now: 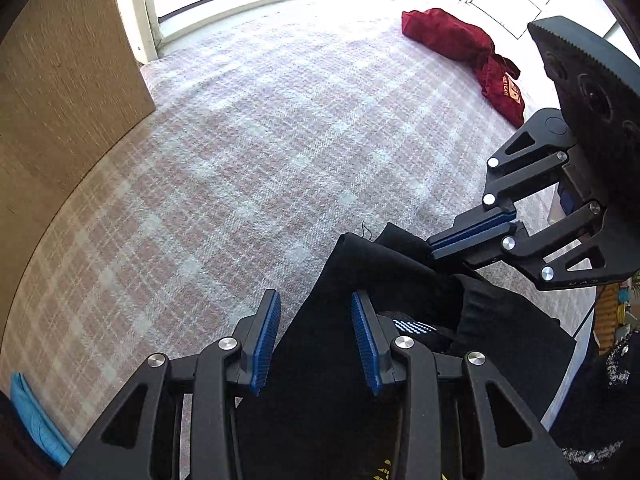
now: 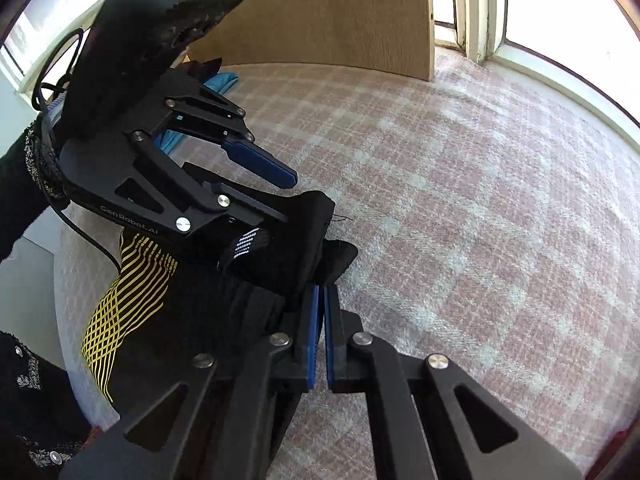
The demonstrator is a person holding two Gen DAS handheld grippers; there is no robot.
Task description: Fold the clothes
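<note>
Two hand-held grippers over a pink-and-white plaid cover. Left gripper at 6 o'clock in the left wrist view, jaws partly open, blue pads apart w/ black garment between them, not pinched. Right gripper at 6 o'clock in its own view, jaws closed together; black garment bunched just left of its tips, can't tell if any fabric is caught. Yellow line print on garment. Red garment lies at 1 o'clock, well apart.
</note>
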